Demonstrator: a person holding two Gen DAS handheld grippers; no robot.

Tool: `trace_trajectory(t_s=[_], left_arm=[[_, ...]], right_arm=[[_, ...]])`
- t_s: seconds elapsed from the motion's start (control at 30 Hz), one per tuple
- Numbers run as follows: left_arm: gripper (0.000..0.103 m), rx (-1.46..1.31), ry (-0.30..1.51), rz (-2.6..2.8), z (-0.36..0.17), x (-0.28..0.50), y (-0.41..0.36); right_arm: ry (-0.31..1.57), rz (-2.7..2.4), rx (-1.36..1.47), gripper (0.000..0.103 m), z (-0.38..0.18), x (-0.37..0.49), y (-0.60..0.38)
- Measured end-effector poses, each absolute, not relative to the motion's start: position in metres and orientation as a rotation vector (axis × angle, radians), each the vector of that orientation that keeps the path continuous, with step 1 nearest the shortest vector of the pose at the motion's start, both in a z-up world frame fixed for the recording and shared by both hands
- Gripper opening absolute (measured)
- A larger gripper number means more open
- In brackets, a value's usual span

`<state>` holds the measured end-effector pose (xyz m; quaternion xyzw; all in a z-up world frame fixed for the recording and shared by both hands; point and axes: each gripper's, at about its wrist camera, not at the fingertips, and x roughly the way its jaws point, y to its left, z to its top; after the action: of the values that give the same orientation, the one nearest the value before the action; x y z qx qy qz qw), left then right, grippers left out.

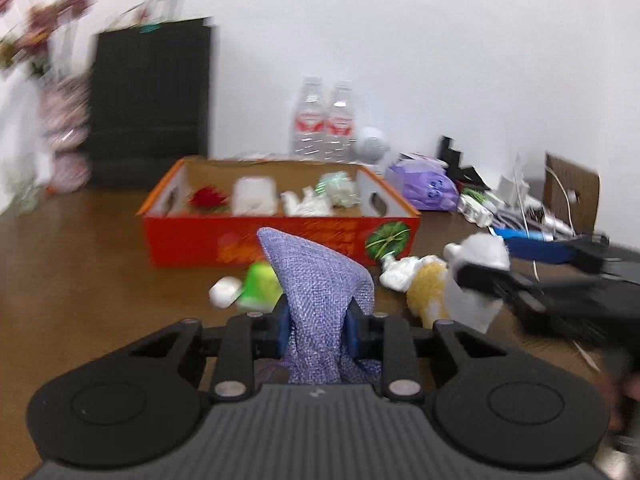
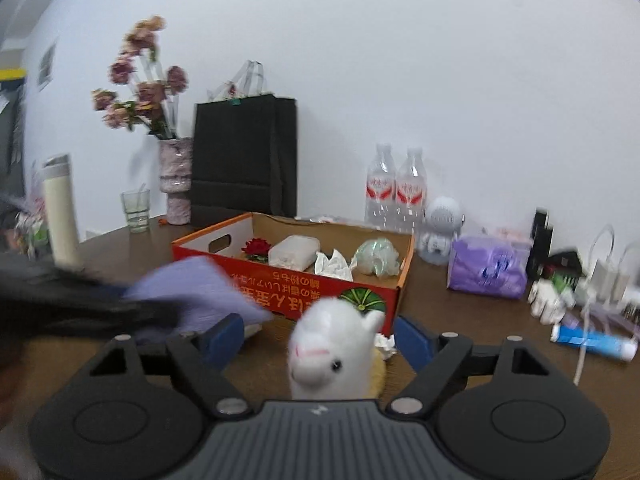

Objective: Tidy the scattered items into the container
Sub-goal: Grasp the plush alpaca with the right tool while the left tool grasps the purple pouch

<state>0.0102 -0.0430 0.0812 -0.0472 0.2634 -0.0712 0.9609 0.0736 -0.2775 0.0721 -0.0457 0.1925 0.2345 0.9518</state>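
Note:
My left gripper [image 1: 316, 324] is shut on a lilac woven cloth pouch [image 1: 320, 280], held above the brown table in front of the orange cardboard box [image 1: 280, 240]. The box holds a red flower, a white packet and crumpled wrappers. My right gripper [image 2: 318, 336] is open, its blue fingers either side of a white alpaca plush [image 2: 332, 344] with a yellow body. In the left wrist view the plush [image 1: 476, 264] is at the right with the right gripper [image 1: 520, 280] over it. A green and white toy [image 1: 256, 288] and a crumpled white wrapper [image 1: 400, 272] lie before the box.
A black paper bag [image 2: 244, 168], a flower vase [image 2: 176, 184], a glass [image 2: 136, 210] and a cream flask [image 2: 62, 216] stand at the back left. Two water bottles [image 2: 396, 188], a white robot figure [image 2: 440, 232], a purple pack [image 2: 488, 268] and cluttered cables are at the right.

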Motion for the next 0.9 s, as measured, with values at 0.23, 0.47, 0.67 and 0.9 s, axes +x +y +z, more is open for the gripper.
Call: trace_trajectory(t_s=[0.23, 0.47, 0.67, 0.9], left_arm=[[0.027, -0.14, 0.604, -0.008, 0.061, -0.034, -0.01], [0.026, -0.181, 0.599, -0.048, 0.056, -0.056, -0.017], [0.025, -0.18, 0.543, -0.086, 0.069, -0.067, -0.029], [0.024, -0.22, 0.494, -0.133, 0.095, -0.051, -0.021]], right_arm=[[0.478, 0.404, -0.018, 0.039, 0.064, 0.076, -0.269], [0.461, 0.437, 0.119, 0.039, 0.071, 0.003, -0.292], [0.463, 0.407, 0.055, 0.039, 0.073, -0.036, -0.287], [0.426, 0.45, 0.033, 0.039, 0.092, -0.042, -0.282]])
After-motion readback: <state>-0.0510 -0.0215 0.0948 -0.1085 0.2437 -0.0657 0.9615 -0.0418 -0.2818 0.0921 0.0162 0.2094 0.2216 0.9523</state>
